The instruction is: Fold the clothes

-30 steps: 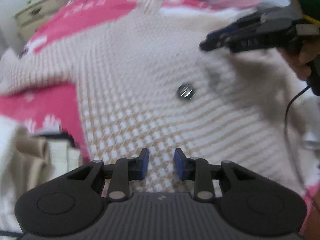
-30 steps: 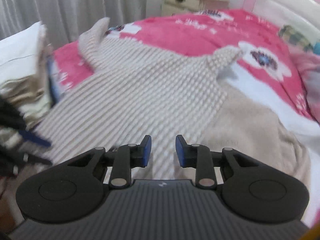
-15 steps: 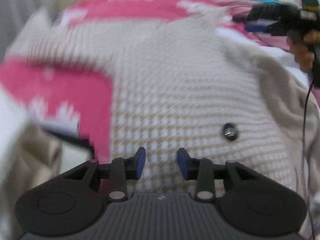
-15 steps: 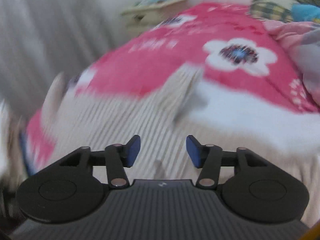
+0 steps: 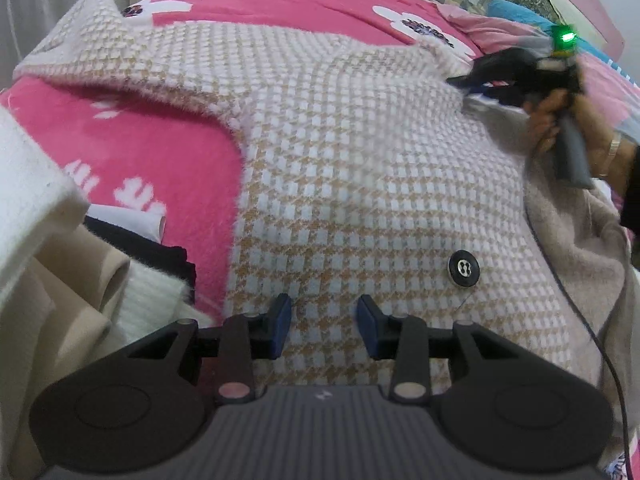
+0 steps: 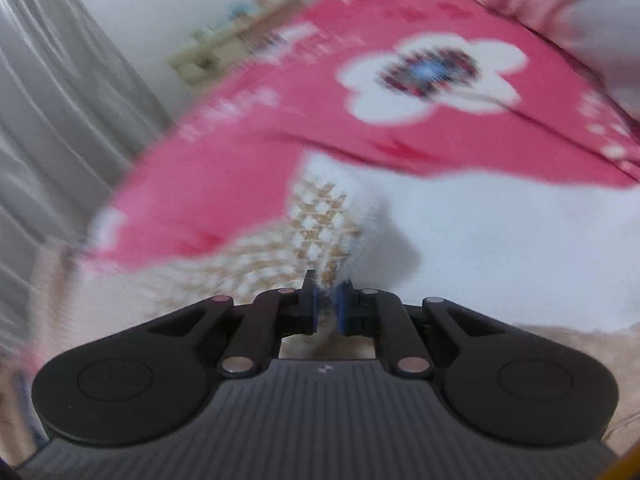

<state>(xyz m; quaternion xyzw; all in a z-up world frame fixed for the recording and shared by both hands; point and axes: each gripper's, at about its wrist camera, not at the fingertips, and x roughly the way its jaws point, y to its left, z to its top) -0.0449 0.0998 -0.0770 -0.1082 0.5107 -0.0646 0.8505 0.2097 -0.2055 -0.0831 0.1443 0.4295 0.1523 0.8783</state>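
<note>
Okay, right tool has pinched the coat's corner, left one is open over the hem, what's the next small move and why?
Probably close the left tool on the houndstooth coat edge beneath it. Its fingers stand apart with the checked fabric between them, while the right tool is already shut on the coat's far corner. With both ends gripped, that side could be lifted evenly and folded over.

1. The left gripper (image 5: 324, 326) is matte black plastic — a ribbed grey-black body in the middle, a round flat housing at each side, and two linkage arms with pale metal pivot pins.
2. Its fingers (image 5: 280, 318) carry blue pads.
3. The right gripper (image 6: 326, 308) is the same build: ribbed centre plate, small stamped logo, blue-faced pads.
4. Seen from the left wrist, a green light (image 5: 566, 37) glows on top of it, and a thin black cable (image 5: 576, 312) trails away.
5. The hand (image 5: 560, 112) wears a pale bangle (image 5: 612, 146) and a dark sleeve (image 5: 632, 196).
</note>
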